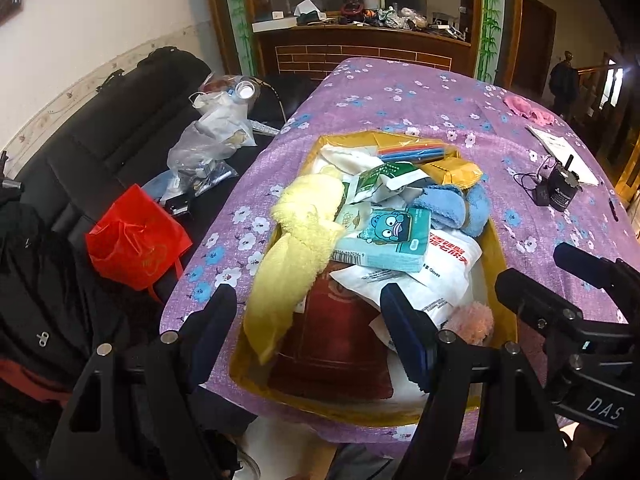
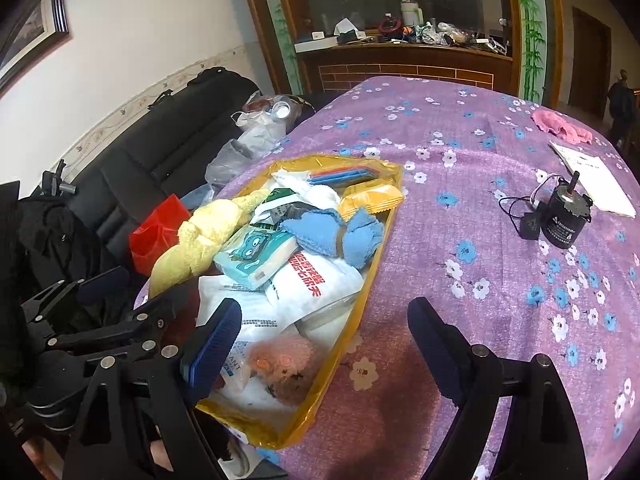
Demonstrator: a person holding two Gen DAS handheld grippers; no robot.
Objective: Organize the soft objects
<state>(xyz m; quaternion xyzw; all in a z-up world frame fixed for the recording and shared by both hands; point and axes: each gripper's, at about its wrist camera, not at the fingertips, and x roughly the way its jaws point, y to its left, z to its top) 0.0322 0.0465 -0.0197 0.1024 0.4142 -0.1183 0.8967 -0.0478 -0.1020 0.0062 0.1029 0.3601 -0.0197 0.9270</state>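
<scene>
A gold tray point(image 1: 496, 256) on the purple flowered tablecloth point(image 1: 400, 92) is piled with soft things. Among them are a yellow towel point(image 1: 296, 248), a blue towel point(image 1: 452, 204), a teal tissue pack point(image 1: 384, 240), white packets, a dark red pouch point(image 1: 332, 344) and a pink plush point(image 1: 472, 320). My left gripper point(image 1: 310, 328) hangs open above the tray's near end, over the red pouch, holding nothing. My right gripper point(image 2: 328, 332) is open too, above the tray's right rim point(image 2: 288, 436) and the cloth, beside the pink plush point(image 2: 280, 360). A pink cloth point(image 2: 560, 126) lies alone at the far right.
A black motor with wires point(image 2: 560, 220) and a white paper point(image 2: 596, 180) lie on the table's right side. To the left, a black sofa point(image 1: 100, 140) holds a red bag point(image 1: 136, 240) and plastic bags point(image 1: 208, 140). A cluttered wooden cabinet point(image 1: 360, 20) stands behind.
</scene>
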